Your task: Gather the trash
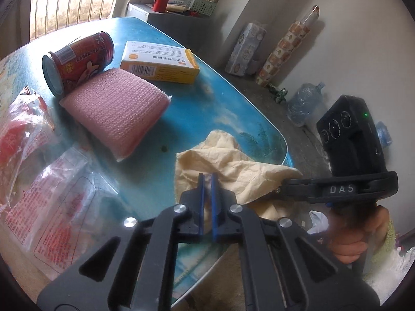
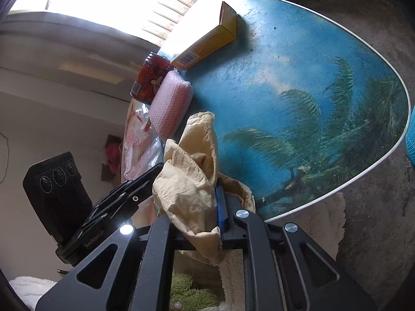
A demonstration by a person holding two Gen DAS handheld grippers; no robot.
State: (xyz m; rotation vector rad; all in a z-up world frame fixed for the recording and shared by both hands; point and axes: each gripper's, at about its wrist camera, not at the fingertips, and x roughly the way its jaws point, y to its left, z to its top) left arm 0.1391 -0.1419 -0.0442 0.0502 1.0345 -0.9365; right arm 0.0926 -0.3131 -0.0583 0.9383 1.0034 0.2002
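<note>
Left wrist view, left to right. Clear printed plastic bags (image 1: 44,181) lie at the near-left of the blue table (image 1: 228,108). Behind them a red can (image 1: 77,62) lies on its side against a pink sponge (image 1: 116,111), with a yellow box (image 1: 160,62) just beyond. None of these is touched.

The task's thing in hand is the crumpled beige paper (image 1: 233,160). It sits at the table's near edge, directly ahead of the left gripper (image 1: 207,181) and partly hanging past the rim. Its long axis runs roughly left to right across this view.

Left gripper: jaws together, blue pads nearly meeting. A fold of the paper shows between and behind the pads, so it reads as pinched on the paper's near edge. The grip looks shallow.

Right gripper (image 1: 282,184): enters from the right side of this view, its tip at the paper's right end.

Right wrist view: the right gripper (image 2: 205,207) is clamped on the paper (image 2: 192,181), which bunches over its left finger and hides it. Only the blue right pad (image 2: 220,207) shows.

Judgement: both grippers hold the same paper at opposite ends; neither is nearer. A blue basket (image 2: 411,137) shows at the far right edge, beside the table, probably the bin.
</note>
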